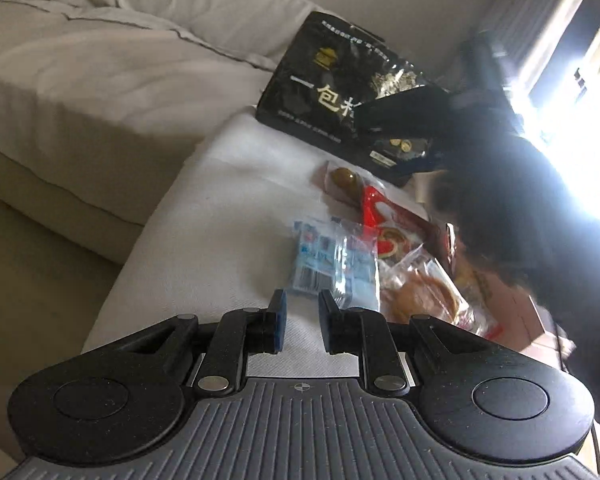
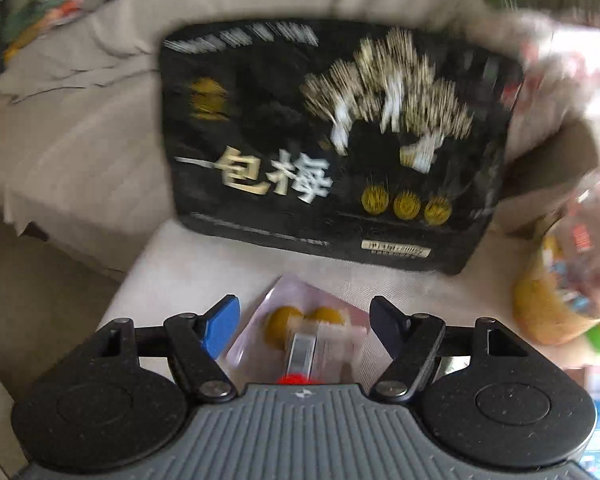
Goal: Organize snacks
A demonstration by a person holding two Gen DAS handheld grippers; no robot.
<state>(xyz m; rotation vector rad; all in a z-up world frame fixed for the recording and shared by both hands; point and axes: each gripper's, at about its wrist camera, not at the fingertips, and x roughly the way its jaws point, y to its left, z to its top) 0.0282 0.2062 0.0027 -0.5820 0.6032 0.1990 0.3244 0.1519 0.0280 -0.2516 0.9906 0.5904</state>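
Hovering my right gripper [image 2: 304, 320], jaws spread and empty, over the small clear packet [image 2: 300, 320] on the pale cushion [image 2: 188, 264] before the black bag [image 2: 332, 144], I judged it light, crinkly, slippery; best pinched at its flat edge.

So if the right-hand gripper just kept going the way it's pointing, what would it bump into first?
Most likely the small clear packet holding two brownish round snacks, lying between the open fingers of the right gripper. The big black bag stands further behind; blur makes depth uncertain.

left claw [image 1: 302, 303] nearly closed, empty, blue snack packets [image 1: 328, 264] ahead
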